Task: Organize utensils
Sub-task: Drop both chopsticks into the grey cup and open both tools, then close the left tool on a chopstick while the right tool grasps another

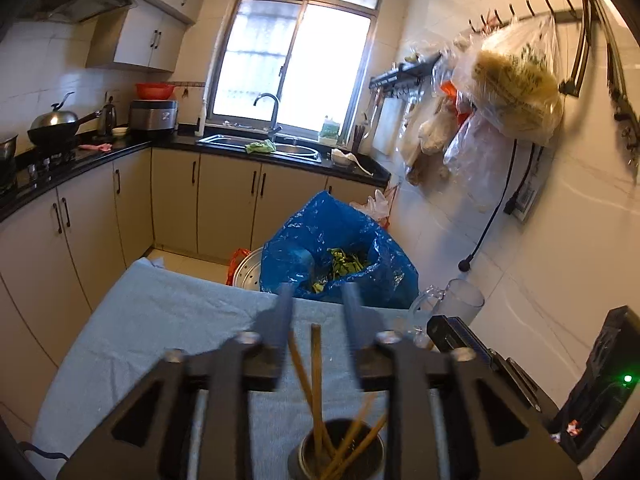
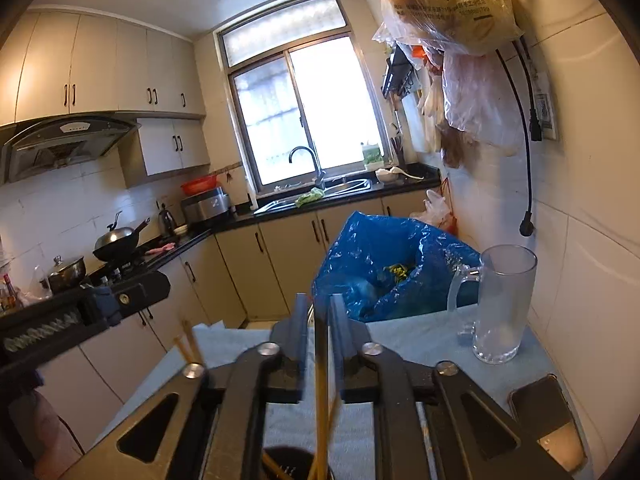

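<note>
A: Start big. What's in front of us?

B: A table under a light blue cloth, with a blue plastic bag of green scraps just past its far edge and a glass mug at the far right, near the wall. At the near edge sits a small metal cup holding a bundle of chopsticks.

A: And the tools?

B: The left gripper hangs over the cup with its jaws apart. Two chopsticks rise into the gap, and neither pad seems to press on them. The right gripper has its jaws only slightly apart, with one chopstick standing upright between them. It looks loose there rather than pinched, though blur makes that a judgement.

A: How will the sticks handle?

B: Light, stiff and thin, I'd say, and smooth enough to slip or swivel in flat pads. They lean at different angles in the cup, so nudging one may rattle the rest.

A: Where would you take hold?

B: On the upper shaft, well above the cup's rim, squarely across the stick so it can't pivot.
</note>
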